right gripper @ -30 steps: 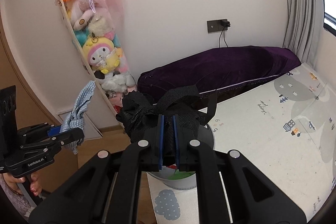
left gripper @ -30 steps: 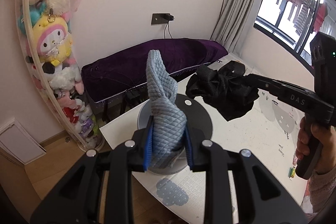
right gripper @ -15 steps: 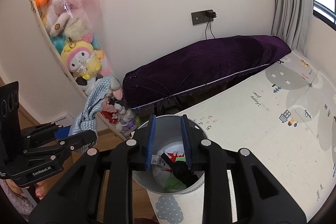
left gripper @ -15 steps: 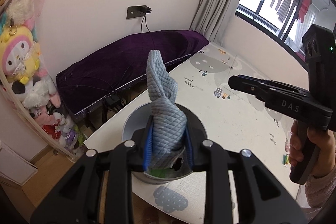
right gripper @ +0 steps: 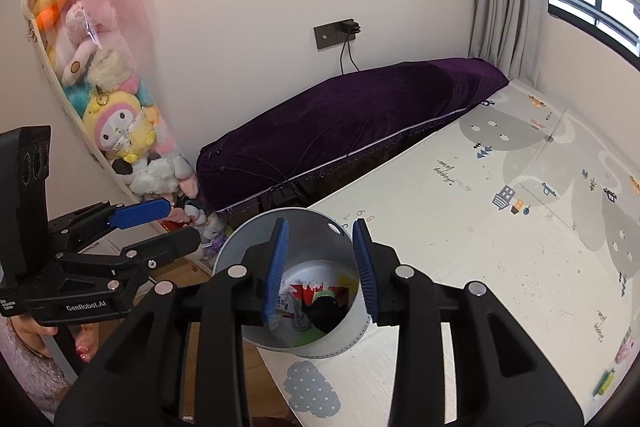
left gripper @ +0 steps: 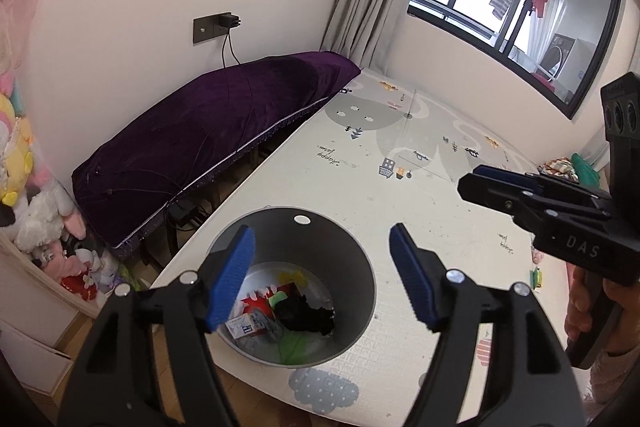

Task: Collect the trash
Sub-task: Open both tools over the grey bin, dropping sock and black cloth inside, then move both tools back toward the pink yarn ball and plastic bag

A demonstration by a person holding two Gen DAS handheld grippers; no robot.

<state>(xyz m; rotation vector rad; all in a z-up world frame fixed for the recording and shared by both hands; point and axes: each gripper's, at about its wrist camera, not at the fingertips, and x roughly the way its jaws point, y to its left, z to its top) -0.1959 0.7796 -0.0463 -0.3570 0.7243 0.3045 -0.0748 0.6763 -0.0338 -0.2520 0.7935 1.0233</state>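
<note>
A grey round bin (left gripper: 360,259) stands at the corner of the play mat, right under both grippers. Inside lie a black cloth (left gripper: 306,315), a red and white box (left gripper: 250,321) and green scraps. My left gripper (left gripper: 322,279) hangs above the bin's mouth; its jaws are opening wide and nothing is between the blue pads. My right gripper (right gripper: 320,267) also hovers over the bin (right gripper: 256,227), its jaws opening with nothing between them. Each gripper shows in the other's view: the right gripper (left gripper: 470,179) at the right, the left gripper (right gripper: 180,223) at the left.
A long object under purple cloth (left gripper: 224,123) lies along the wall behind the bin. A hanging bag of plush toys (right gripper: 100,67) is at the left over wood floor. The patterned play mat (left gripper: 400,167) stretches right, with a small green scrap (right gripper: 606,381) near its edge.
The grey knitted cloth has left my left gripper, whose jaws sprang wide. The black cloth left my right gripper and lies in the bin. Both grippers came over the bin.
</note>
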